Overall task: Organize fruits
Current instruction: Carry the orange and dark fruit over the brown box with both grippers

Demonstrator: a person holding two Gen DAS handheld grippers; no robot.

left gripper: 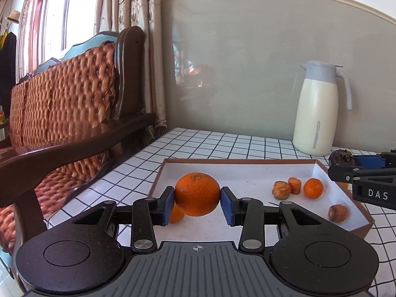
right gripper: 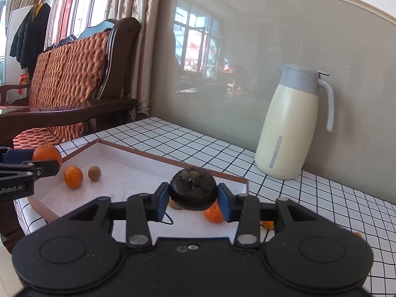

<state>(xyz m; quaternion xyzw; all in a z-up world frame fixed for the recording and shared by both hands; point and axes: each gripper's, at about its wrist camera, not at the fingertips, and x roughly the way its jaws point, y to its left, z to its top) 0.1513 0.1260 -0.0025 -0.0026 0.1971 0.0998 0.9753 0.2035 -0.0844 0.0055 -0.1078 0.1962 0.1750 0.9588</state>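
Clamped between the blue pads of the left gripper (left gripper: 197, 204), a large orange (left gripper: 197, 194) was held above the near edge of a shallow white tray (left gripper: 237, 170) with a brown rim, the jaws partly closed and pressing on both sides of the fruit. Alongside it, the right gripper (right gripper: 193, 201) gripped a dark, nearly black round fruit (right gripper: 193, 188) in the same way, its jaws drawn in against the skin, over the tray's opposite end. Both tools were seen side by side above a table (left gripper: 222, 141) covered in a white cloth with a black grid.

Inside the tray lay a small mandarin (left gripper: 313, 188), three brownish stubby fruits (left gripper: 281, 190) and, partly hidden behind the left gripper, another orange fruit (left gripper: 177, 214). The right wrist view also showed a small brown fruit (right gripper: 94, 173) near the far corner. A cream and grey thermal jug (left gripper: 319, 109) stood on the table against the grey wall, well apart from the tray. A wooden sofa (left gripper: 74, 104) with woven orange cushions stood beside the table, under a curtained window.
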